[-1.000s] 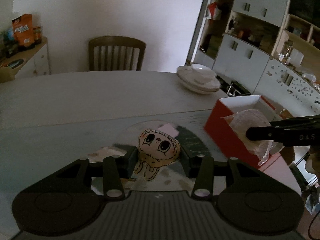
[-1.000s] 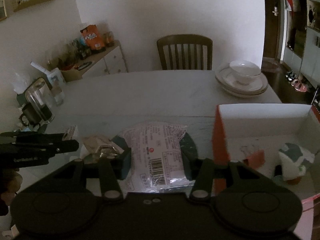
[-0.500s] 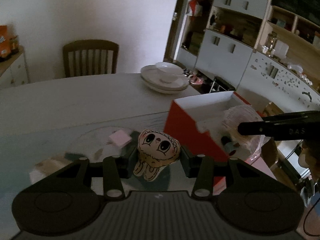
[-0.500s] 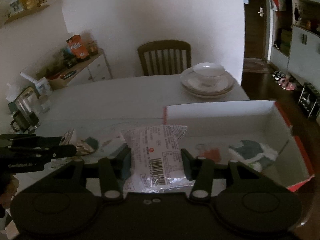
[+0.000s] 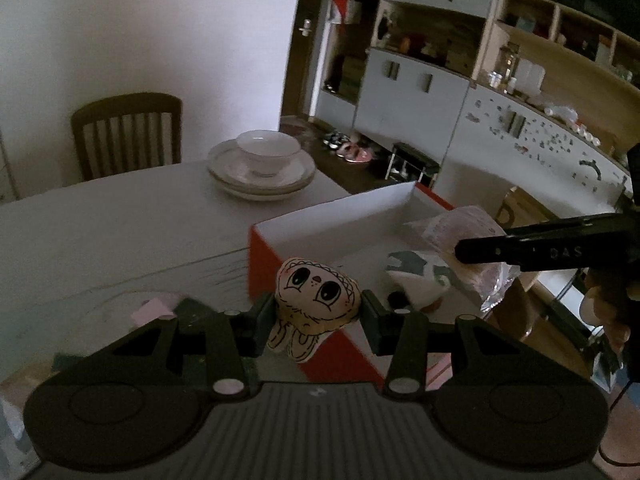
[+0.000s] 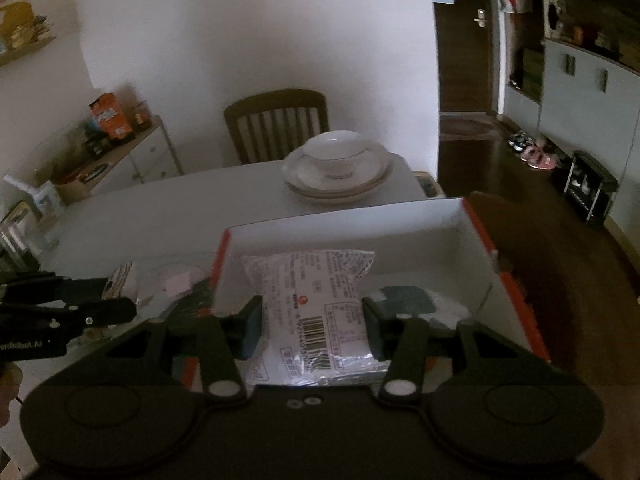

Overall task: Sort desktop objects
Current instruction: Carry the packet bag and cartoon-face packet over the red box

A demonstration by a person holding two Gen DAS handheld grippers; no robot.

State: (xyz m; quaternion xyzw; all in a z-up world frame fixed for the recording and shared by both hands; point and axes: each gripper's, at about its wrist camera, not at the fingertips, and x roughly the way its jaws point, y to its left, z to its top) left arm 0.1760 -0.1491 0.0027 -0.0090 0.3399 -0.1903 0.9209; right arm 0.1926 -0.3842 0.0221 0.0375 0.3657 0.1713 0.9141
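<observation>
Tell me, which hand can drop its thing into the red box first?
Probably the right. The right gripper holds its packet already over the inside of the red box. The left gripper holds the bunny toy just at the box's near corner.

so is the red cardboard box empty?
No. The red cardboard box already holds a white-and-teal soft item on its white floor; other contents cannot tell.

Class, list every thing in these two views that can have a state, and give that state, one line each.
Left gripper: shut on the bunny toy.
Right gripper: shut on the snack packet, over the box.
Red box: open, partly filled.
Bowl: upright on stacked plates.
Chair: unoccupied.
</observation>
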